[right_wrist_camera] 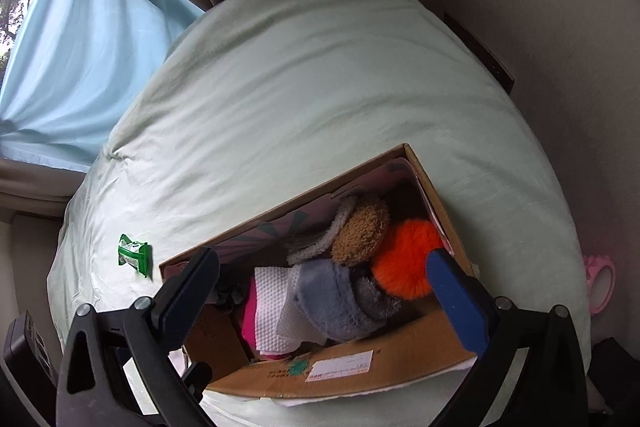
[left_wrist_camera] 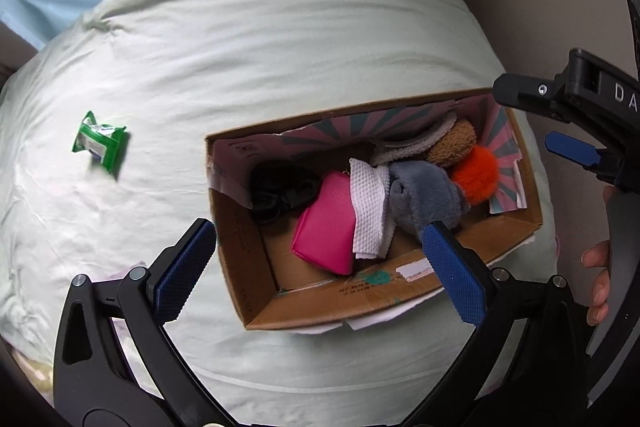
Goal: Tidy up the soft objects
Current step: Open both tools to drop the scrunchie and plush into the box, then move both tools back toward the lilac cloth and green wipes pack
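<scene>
Green packet (left_wrist_camera: 100, 143): lies alone on the pale bedding (left_wrist_camera: 280, 39), left of frame; likely the next pickup.
Cardboard box (left_wrist_camera: 256, 307): centre-right, already holds the pink pouch (left_wrist_camera: 326, 227), white cloth (left_wrist_camera: 370, 211), grey plush (left_wrist_camera: 424, 195), orange pompom (left_wrist_camera: 478, 173).
Left gripper (left_wrist_camera: 320, 267): jaws wide, empty, above the box.
Right gripper (right_wrist_camera: 324, 295): jaws wide, holding nothing, over the box.

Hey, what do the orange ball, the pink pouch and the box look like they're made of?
Orange ball: looks like long-pile faux fur, going by its fuzzy, hairy outline. Pink pouch: probably faux leather or vinyl, smooth with a slight sheen and firm seamed edges. Box: corrugated cardboard, matte brown, with taped seams and a paper label; the inner walls carry a printed striped liner.
</scene>
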Available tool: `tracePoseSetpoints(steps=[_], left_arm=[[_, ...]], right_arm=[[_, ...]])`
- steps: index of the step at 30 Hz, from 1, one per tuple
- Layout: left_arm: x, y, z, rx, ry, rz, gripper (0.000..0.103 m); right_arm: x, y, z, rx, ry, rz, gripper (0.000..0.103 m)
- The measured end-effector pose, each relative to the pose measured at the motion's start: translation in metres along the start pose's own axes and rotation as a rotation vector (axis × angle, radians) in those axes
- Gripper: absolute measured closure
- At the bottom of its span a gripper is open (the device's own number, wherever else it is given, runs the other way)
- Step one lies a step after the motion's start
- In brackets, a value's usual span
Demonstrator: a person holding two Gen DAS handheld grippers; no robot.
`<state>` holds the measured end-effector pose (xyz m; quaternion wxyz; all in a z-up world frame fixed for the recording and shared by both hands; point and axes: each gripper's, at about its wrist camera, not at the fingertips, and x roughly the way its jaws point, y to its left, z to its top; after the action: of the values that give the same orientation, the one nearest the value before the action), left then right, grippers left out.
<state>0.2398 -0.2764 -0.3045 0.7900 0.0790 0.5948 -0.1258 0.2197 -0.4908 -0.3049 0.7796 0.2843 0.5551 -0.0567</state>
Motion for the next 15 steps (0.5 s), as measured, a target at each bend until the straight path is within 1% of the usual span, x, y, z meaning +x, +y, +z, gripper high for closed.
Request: tracePoseSetpoints(steps=[7, 11, 15], left_arm=[[-0.053, 0.021, -0.013, -0.035, -0.088, -0.003, 0.001], [-0.088, 0.044, -0.025, -0.069, -0.140, 0.000, 0.001], [-0.124, 0.074, -0.045, -0.104, -0.194, 0.004, 0.001]], right_arm=[[-0.040, 0.040, -0.020, -0.161, -0.062, -0.058, 0.000], [-0.066, 0.067, -0.036, -0.250, -0.096, -0.072, 0.000], [-0.090, 0.103, -0.059, -0.353, -0.128, -0.064, 0.000]])
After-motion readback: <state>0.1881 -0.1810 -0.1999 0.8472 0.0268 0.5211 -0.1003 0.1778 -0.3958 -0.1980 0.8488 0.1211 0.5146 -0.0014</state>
